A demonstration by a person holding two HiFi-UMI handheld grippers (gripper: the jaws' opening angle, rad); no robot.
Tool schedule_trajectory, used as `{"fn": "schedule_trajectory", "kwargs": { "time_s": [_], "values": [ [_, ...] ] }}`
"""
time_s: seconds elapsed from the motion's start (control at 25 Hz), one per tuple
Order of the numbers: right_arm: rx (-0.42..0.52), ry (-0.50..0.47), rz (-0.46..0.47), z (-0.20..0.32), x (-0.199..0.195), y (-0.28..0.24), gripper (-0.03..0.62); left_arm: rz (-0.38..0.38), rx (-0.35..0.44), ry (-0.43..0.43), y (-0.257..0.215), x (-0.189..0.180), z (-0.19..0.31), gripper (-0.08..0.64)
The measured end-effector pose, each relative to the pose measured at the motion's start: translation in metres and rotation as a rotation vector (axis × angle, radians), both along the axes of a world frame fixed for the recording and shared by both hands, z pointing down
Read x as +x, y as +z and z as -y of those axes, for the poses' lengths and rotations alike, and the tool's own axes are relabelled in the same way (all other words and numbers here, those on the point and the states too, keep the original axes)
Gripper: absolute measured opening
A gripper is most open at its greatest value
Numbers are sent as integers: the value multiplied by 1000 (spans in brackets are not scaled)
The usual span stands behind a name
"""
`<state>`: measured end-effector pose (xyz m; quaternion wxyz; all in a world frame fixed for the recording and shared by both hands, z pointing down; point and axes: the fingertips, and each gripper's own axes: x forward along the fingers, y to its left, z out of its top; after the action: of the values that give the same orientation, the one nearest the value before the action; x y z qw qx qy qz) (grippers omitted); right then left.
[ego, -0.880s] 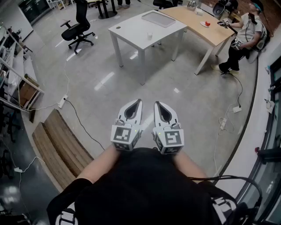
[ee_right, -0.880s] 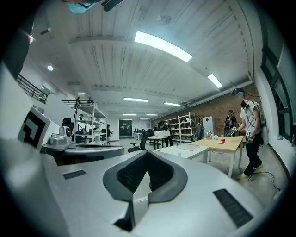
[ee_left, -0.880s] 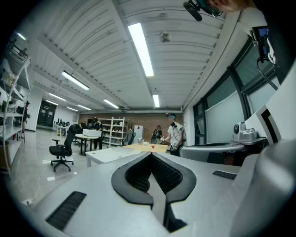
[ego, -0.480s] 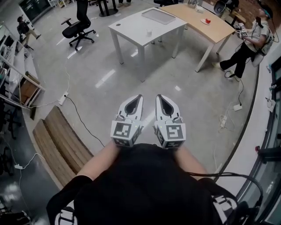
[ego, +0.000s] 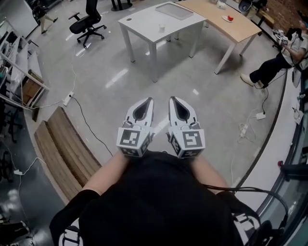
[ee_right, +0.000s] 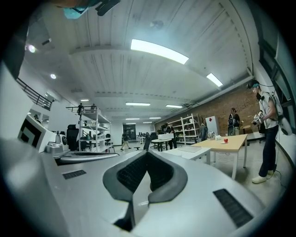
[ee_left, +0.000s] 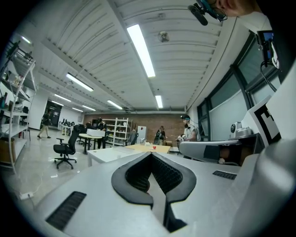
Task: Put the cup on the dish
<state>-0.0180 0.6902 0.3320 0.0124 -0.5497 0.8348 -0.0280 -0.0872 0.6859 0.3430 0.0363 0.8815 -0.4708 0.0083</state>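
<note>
A small white cup (ego: 162, 28) stands on a white table (ego: 144, 21) far ahead across the floor. Behind it, a wooden table (ego: 231, 29) carries a small dish (ego: 228, 18) with something red on it. That dish (ee_right: 226, 139) also shows far off in the right gripper view. My left gripper (ego: 147, 101) and right gripper (ego: 172, 100) are held side by side close to my body, over bare floor. Both are shut, with nothing between the jaws. The left gripper (ee_left: 151, 154) and right gripper (ee_right: 147, 153) point level towards the tables.
A flat tray (ego: 173, 10) lies on the white table. An office chair (ego: 89, 22) stands at the back left. Wooden boards (ego: 62, 153) and shelving (ego: 19, 72) line the left side. Cables (ego: 84, 127) cross the floor. A seated person (ego: 281, 55) is at the right.
The tables have slid up towards the top edge and the seated person towards the right edge. Both grippers stay shut and side by side.
</note>
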Motion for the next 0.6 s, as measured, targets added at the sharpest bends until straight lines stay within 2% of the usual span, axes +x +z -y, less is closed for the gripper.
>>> {"fn": "schedule_trajectory", "kwargs": {
  "time_s": [0.28, 0.6],
  "values": [
    [-27, -12, -4, 3, 12, 8, 12, 16, -17, 2, 4, 14, 1, 6],
    [-55, 14, -16, 23, 28, 17, 13, 27, -37, 6, 13, 23, 24, 6]
  ]
}}
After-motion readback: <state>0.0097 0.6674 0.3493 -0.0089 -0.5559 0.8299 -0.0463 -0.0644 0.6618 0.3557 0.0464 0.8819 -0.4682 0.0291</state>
